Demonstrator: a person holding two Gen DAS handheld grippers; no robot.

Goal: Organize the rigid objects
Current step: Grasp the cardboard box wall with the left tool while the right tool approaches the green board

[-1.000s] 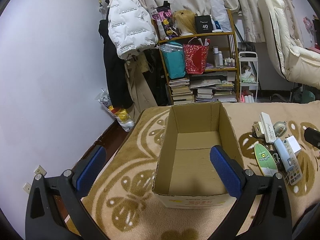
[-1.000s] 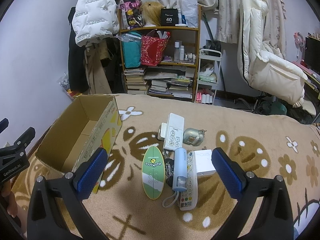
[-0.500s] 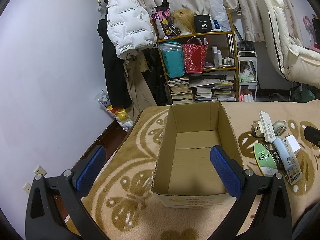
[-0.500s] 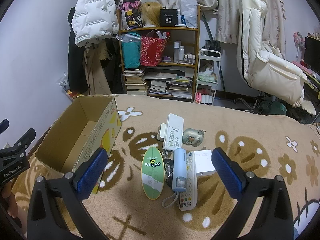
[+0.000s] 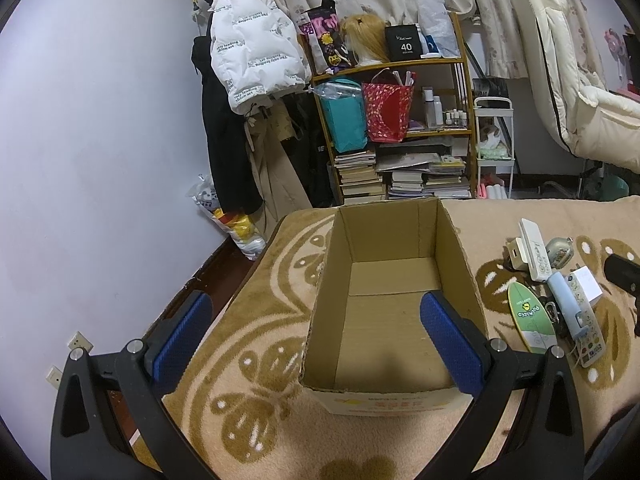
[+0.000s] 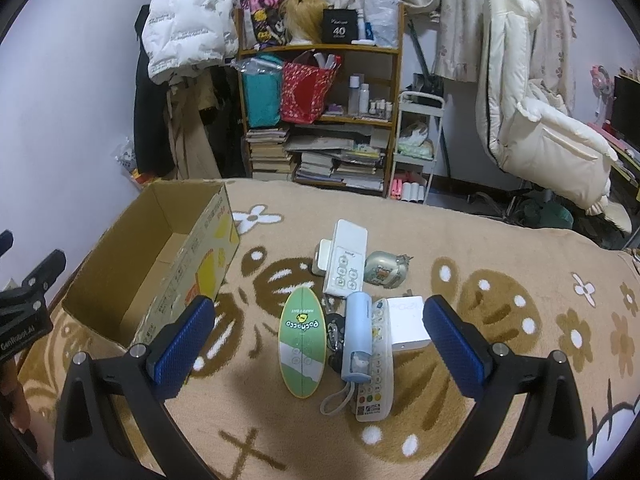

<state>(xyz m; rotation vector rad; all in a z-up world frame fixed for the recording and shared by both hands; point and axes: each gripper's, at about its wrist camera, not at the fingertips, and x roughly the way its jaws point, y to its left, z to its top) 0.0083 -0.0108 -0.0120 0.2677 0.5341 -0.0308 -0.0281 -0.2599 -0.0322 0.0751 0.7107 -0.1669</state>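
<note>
An empty open cardboard box (image 5: 392, 312) stands on the patterned blanket (image 5: 256, 320); it also shows at the left of the right wrist view (image 6: 160, 264). A cluster of objects lies to its right: a green oval board (image 6: 301, 346), a light blue cylinder (image 6: 356, 336), a long white remote (image 6: 376, 368), a white panel with buttons (image 6: 346, 258), a white block (image 6: 408, 322) and a small round case (image 6: 386, 274). My left gripper (image 5: 316, 332) is open over the box's near end. My right gripper (image 6: 320, 340) is open above the cluster.
A cluttered bookshelf (image 6: 320, 120) with bags and stacked books stands beyond the bed. Coats hang on the wall at the left (image 5: 252, 64). A cream padded chair (image 6: 540, 128) is at the right. The blanket's left edge drops to the floor (image 5: 224, 264).
Both grippers stay open and nearly still; the views shift only slightly.
</note>
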